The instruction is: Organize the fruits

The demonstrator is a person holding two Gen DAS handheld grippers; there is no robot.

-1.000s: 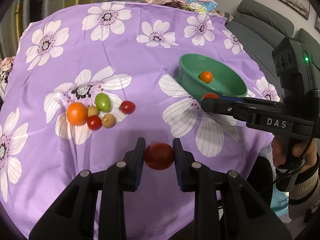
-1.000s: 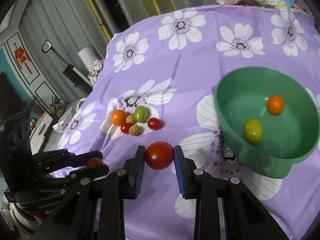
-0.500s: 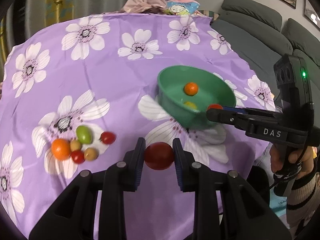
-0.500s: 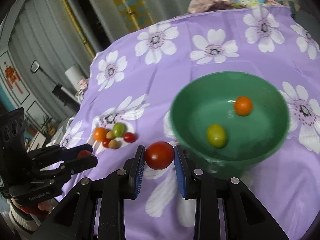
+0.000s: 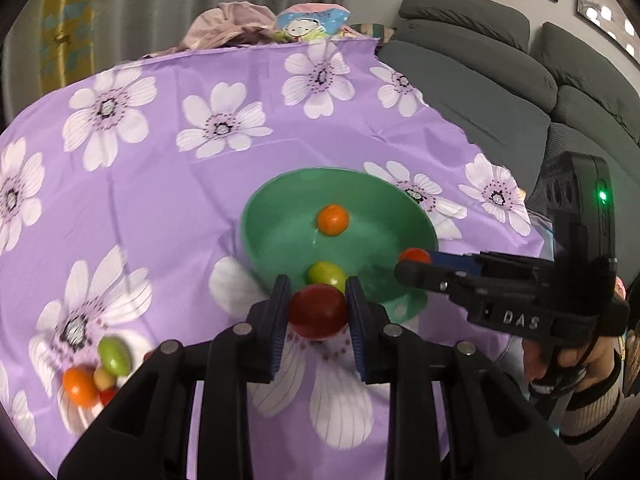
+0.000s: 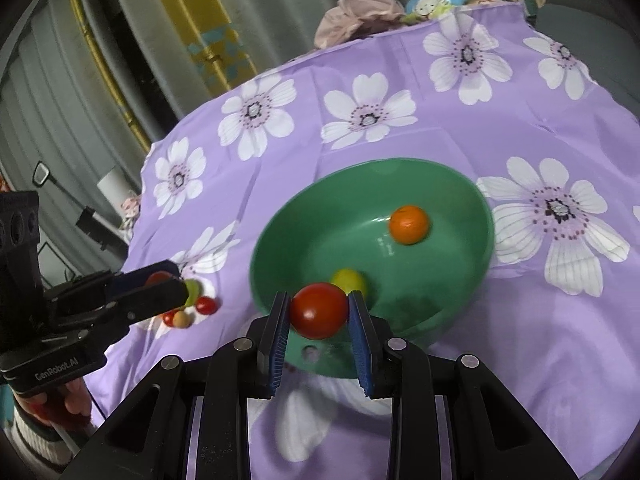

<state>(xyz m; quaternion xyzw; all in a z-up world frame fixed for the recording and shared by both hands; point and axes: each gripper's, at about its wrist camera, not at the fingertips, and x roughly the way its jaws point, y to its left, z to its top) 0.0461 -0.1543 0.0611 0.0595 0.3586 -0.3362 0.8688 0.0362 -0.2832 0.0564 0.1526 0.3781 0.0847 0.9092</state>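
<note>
A green bowl (image 5: 280, 236) (image 6: 460, 288) stands on the purple flowered cloth and holds an orange fruit (image 5: 332, 220) (image 6: 409, 225) and a yellow-green fruit (image 5: 326, 274) (image 6: 349, 280). My left gripper (image 5: 318, 312) is shut on a dark red tomato (image 5: 318, 312) at the bowl's near rim. My right gripper (image 6: 319, 311) is shut on a red tomato (image 6: 319, 311) over the bowl's near rim; it also shows in the left wrist view (image 5: 416, 260). A loose fruit pile (image 5: 100, 372) (image 6: 192, 308) lies to the left.
The cloth (image 5: 160, 184) covers a round table. A grey sofa (image 5: 500, 64) stands to the right. Crumpled clothes and a cartoon bag (image 5: 280, 28) lie at the table's far edge. Curtains (image 6: 120, 60) hang behind.
Both grippers have moved toward the green bowl, each keeping its tomato. The bowl looms larger and nearer; the fruit pile has slid to the lower left.
</note>
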